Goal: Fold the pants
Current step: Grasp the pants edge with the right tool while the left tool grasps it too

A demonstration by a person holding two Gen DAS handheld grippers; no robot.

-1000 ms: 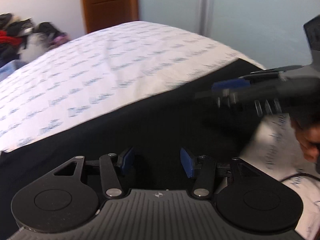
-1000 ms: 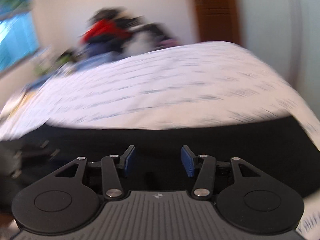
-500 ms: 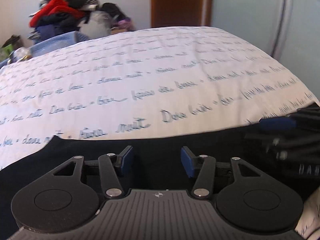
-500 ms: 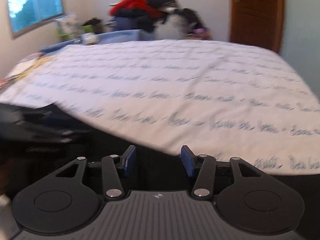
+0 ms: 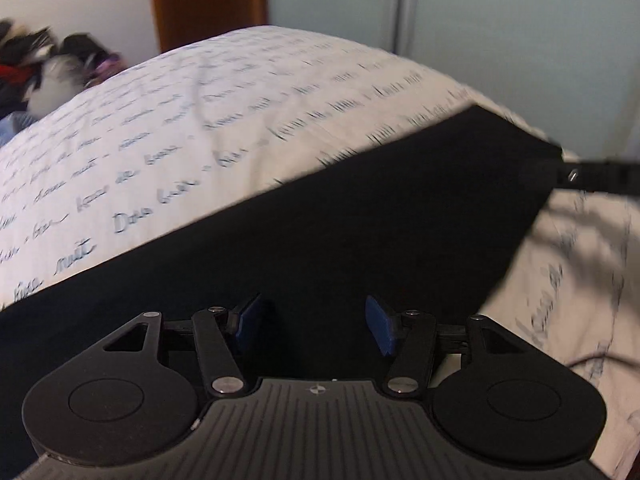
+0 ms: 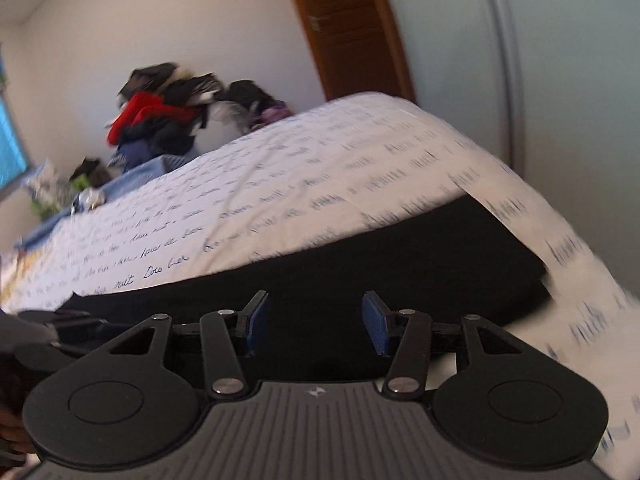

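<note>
Black pants (image 5: 360, 216) lie flat on the bed sheet (image 5: 180, 120), long axis running L-R across my view, right under both tongs. L gripper (image 5: 314, 326) opening, nothing between pads; R gripper (image 6: 316, 322) apart, empty too, nearer the far hem end.

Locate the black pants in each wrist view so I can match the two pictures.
Left wrist: black pants span the lower middle, ending at a right corner.
Right wrist: black pants form a band across the lower middle.
Shared landmark: brown door behind the bed.
</note>
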